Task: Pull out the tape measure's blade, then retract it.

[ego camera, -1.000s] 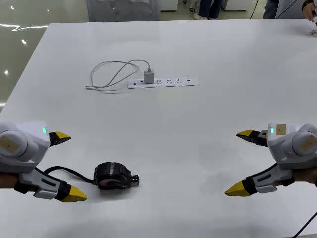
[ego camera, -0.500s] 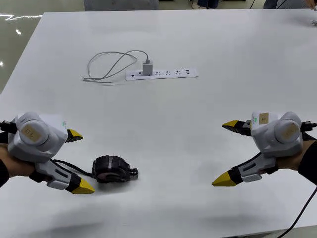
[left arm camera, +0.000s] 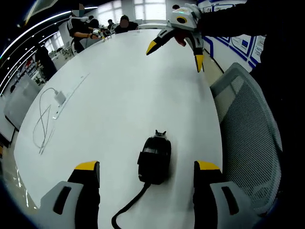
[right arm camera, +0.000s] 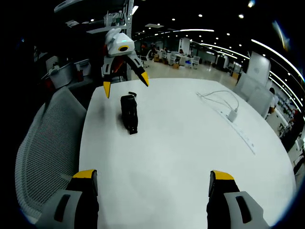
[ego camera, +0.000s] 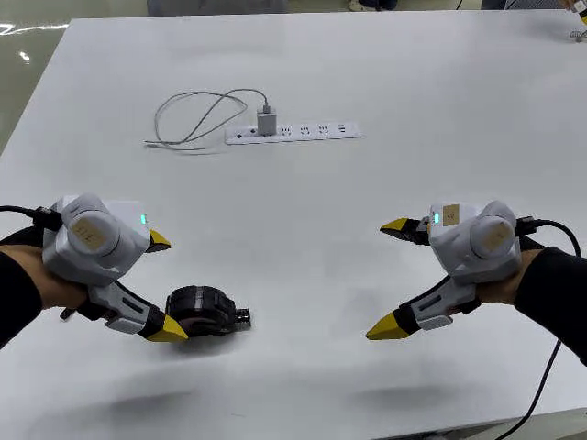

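Tape measure (ego camera: 204, 310) – black case, lying on its side on the white table (ego camera: 303, 211), near edge, left of centre. Its front end, with the blade tip seated at the mouth, faces right. A black cord (left arm camera: 128, 210) runs from the rear of the case back towards the left gripper.

Left gripper (ego camera: 165, 286) – held in a hand at the near left, jaws wide apart. In the left gripper view the tape measure lies between the two yellow tips with bare table on either side. In the head view the near tip overlaps the case's left edge, so contact cannot be told from that view alone.

Right gripper (ego camera: 388, 277) – held in a hand at the near right, jaws wide apart over bare table, well apart from the tape measure and pointing towards it.

Other items: a white power strip (ego camera: 293, 132) lies left of centre on the far part of the table, with a charger (ego camera: 266, 121) plugged in and its grey cable (ego camera: 197, 119) looped to the left. A grey mesh chair (left arm camera: 248, 119) stands at the near edge.
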`<control>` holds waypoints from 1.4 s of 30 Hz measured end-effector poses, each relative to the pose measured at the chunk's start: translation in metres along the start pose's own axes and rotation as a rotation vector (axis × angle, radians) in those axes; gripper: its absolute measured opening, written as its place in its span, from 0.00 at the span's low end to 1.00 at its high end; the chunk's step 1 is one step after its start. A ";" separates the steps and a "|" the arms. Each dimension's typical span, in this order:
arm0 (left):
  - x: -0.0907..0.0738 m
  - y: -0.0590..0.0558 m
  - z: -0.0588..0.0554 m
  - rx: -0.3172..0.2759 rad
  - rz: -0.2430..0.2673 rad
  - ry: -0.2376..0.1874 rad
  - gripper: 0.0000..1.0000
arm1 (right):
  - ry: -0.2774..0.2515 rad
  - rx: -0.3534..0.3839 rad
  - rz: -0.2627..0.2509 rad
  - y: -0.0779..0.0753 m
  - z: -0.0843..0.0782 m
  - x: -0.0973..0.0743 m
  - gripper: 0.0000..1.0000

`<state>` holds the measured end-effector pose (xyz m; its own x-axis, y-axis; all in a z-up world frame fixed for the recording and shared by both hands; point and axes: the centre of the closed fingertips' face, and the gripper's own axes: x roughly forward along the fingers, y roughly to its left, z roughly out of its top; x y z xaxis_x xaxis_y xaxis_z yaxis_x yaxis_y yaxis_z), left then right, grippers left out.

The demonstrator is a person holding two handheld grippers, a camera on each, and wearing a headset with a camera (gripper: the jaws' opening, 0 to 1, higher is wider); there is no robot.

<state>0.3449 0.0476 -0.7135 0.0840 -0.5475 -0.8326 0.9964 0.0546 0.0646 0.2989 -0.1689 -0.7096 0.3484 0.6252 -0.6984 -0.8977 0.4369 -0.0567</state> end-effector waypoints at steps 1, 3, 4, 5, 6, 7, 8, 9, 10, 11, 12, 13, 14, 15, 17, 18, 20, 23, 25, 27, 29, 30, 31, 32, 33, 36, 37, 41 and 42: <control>0.001 0.000 0.000 0.001 0.000 0.006 0.77 | -0.003 -0.012 0.002 0.000 0.001 0.001 0.95; 0.003 0.000 -0.001 0.001 -0.004 0.013 0.76 | 0.003 -0.034 0.009 0.000 0.000 0.004 0.95; 0.004 0.000 -0.001 0.000 -0.004 0.013 0.76 | 0.003 -0.034 0.010 0.000 0.000 0.005 0.94; 0.006 0.001 -0.002 -0.007 -0.006 0.019 0.76 | 0.000 -0.036 0.012 -0.001 0.001 0.007 0.94; 0.008 0.000 -0.003 -0.006 -0.008 0.025 0.75 | -0.003 -0.037 0.015 -0.001 0.003 0.008 0.94; 0.009 0.000 -0.004 -0.004 -0.010 0.029 0.74 | -0.007 -0.035 0.018 -0.001 0.004 0.009 0.93; 0.012 -0.001 -0.004 -0.004 -0.016 0.034 0.73 | -0.014 -0.031 0.023 -0.001 0.007 0.012 0.93; 0.013 -0.001 -0.004 -0.004 -0.016 0.036 0.72 | -0.017 -0.032 0.028 0.000 0.009 0.013 0.93; 0.015 -0.002 -0.004 -0.004 -0.018 0.037 0.72 | -0.020 -0.041 0.034 0.000 0.012 0.017 0.93; 0.016 -0.003 -0.004 -0.004 -0.021 0.037 0.71 | -0.020 -0.046 0.037 0.000 0.013 0.019 0.92; 0.018 -0.004 -0.004 -0.004 -0.024 0.039 0.70 | -0.024 -0.047 0.039 0.001 0.016 0.021 0.92; 0.020 -0.004 -0.004 -0.002 -0.025 0.041 0.70 | -0.031 -0.051 0.043 0.001 0.019 0.023 0.92; 0.021 -0.005 -0.004 0.004 -0.028 0.042 0.69 | -0.039 -0.058 0.047 0.001 0.022 0.024 0.90; 0.023 -0.005 -0.003 0.020 -0.028 0.037 0.68 | -0.047 -0.062 0.049 0.002 0.025 0.026 0.89; 0.026 -0.006 -0.005 0.013 -0.037 0.046 0.65 | -0.057 -0.070 0.057 0.003 0.030 0.030 0.87; 0.027 -0.006 -0.005 0.014 -0.037 0.048 0.64 | -0.059 -0.073 0.059 0.003 0.032 0.032 0.86; 0.030 -0.007 -0.007 0.017 -0.038 0.057 0.63 | -0.067 -0.075 0.066 0.004 0.036 0.036 0.84; 0.032 -0.008 -0.008 0.013 -0.045 0.061 0.60 | -0.069 -0.078 0.074 0.006 0.039 0.043 0.84; 0.034 -0.008 -0.008 0.013 -0.046 0.065 0.57 | -0.068 -0.080 0.079 0.007 0.041 0.048 0.83; 0.036 -0.009 -0.009 0.011 -0.053 0.064 0.56 | -0.070 -0.084 0.080 0.008 0.042 0.052 0.82; 0.039 -0.011 -0.008 0.031 -0.056 0.056 0.53 | -0.081 -0.088 0.108 0.013 0.045 0.057 0.79; 0.040 -0.011 -0.008 0.036 -0.056 0.055 0.51 | -0.080 -0.087 0.115 0.015 0.045 0.059 0.79; 0.041 -0.011 -0.007 0.032 -0.055 0.056 0.49 | -0.078 -0.088 0.117 0.016 0.046 0.060 0.78; 0.042 -0.010 -0.007 0.028 -0.054 0.057 0.48 | -0.080 -0.093 0.126 0.017 0.047 0.063 0.76; 0.042 -0.010 -0.007 0.027 -0.053 0.057 0.47 | -0.081 -0.091 0.130 0.018 0.047 0.064 0.74; 0.044 -0.011 -0.007 0.024 -0.054 0.054 0.45 | -0.076 -0.094 0.135 0.019 0.048 0.069 0.73; 0.045 -0.012 -0.006 0.027 -0.059 0.049 0.44 | -0.073 -0.097 0.138 0.019 0.049 0.070 0.73; 0.048 -0.013 -0.005 0.043 -0.060 0.045 0.39 | -0.074 -0.100 0.136 0.019 0.052 0.075 0.72; 0.048 -0.013 -0.006 0.041 -0.058 0.050 0.38 | -0.075 -0.100 0.137 0.019 0.053 0.077 0.72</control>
<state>0.3363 0.0254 -0.7580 0.0265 -0.5062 -0.8620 0.9993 -0.0109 0.0371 0.3231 -0.0780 -0.7269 0.2372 0.7227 -0.6492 -0.9592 0.2802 -0.0386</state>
